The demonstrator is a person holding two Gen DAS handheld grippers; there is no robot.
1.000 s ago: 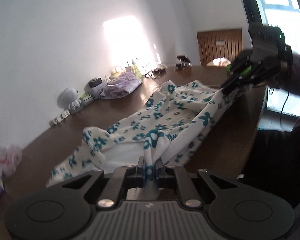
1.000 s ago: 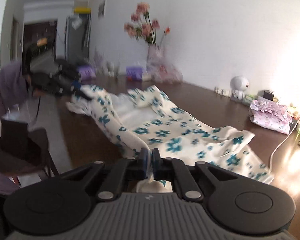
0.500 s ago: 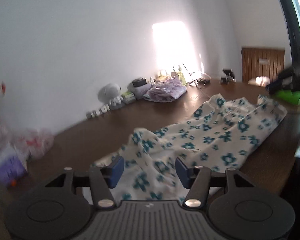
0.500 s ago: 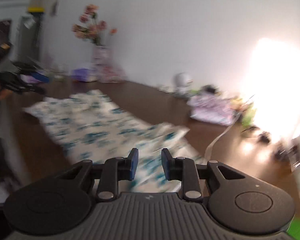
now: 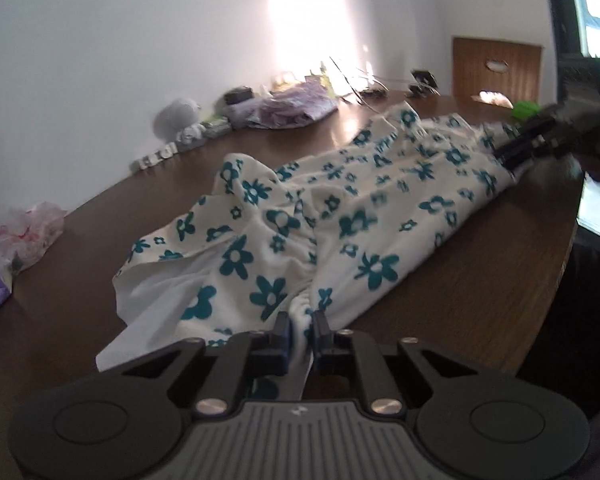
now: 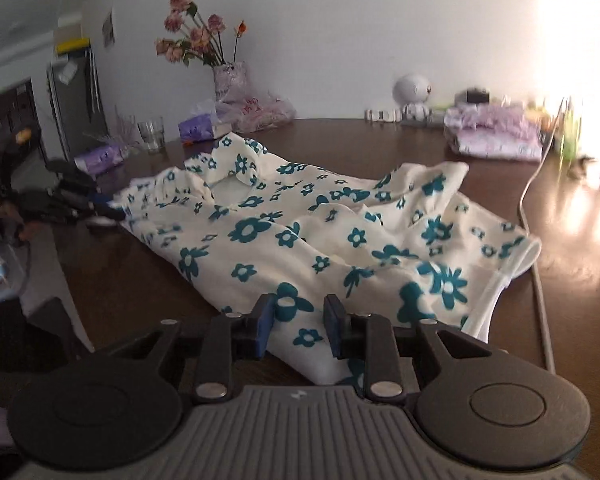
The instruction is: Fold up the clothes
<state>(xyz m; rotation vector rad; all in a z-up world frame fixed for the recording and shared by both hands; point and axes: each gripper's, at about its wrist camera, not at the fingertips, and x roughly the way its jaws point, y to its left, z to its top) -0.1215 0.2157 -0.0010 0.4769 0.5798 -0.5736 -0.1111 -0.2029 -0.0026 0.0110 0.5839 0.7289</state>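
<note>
Shirt (image 5: 340,216) now flat | left claw (image 5: 300,330) re-clenched on hem | right claw (image 6: 299,322) released

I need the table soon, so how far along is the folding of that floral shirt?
Early. Done: only that the floral shirt is on the table, rumpled, collar open, with no neat fold showing. In hand: the left tongs are shut on a bunched edge, while the right tongs stand open over the cloth without pinching it. Left: every fold and the smoothing.
</note>
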